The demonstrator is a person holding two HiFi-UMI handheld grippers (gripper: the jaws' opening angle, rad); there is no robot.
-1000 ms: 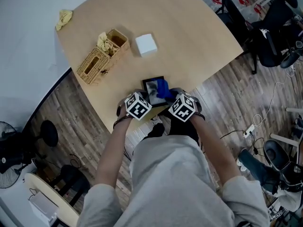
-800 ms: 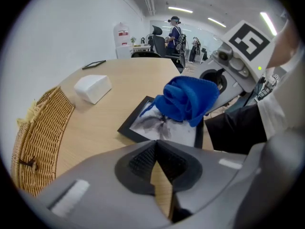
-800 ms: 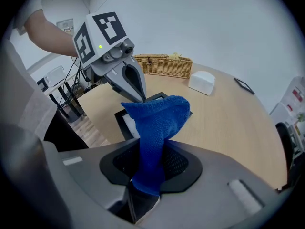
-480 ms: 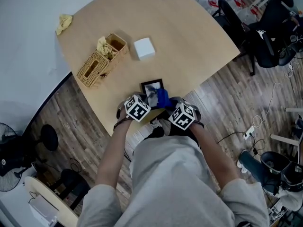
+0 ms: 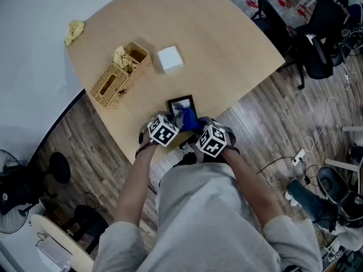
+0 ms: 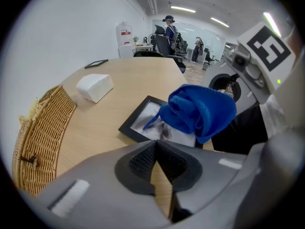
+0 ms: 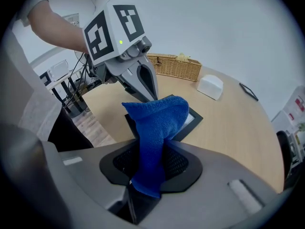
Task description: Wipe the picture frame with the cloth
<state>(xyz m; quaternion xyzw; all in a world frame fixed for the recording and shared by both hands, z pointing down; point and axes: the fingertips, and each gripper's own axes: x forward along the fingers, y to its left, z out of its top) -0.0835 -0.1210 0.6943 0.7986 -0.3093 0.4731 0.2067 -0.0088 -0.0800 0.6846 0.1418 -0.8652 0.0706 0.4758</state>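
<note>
Black picture frame (image 5: pixel 180 104) lying flat near the table's (image 5: pixel 227 44) near edge, blue cloth (image 7: pixel 155 123) bunched over it, right gripper (image 7: pixel 150 162) clamped on the cloth, left gripper (image 6: pixel 159 162) just beside the frame, jaws together on nothing, wicker basket (image 5: pixel 116 75) and white box (image 5: pixel 170 58) farther back.

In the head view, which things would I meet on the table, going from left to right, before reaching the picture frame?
yellow crumpled cloth → wicker basket → white box

Fig.: tabletop (image 5: pixel 232 44) open to right of picture frame (image 5: pixel 178 104); wicker basket (image 5: pixel 115 77) & white box (image 5: pixel 170 58) obstruct far-left approach.
</note>
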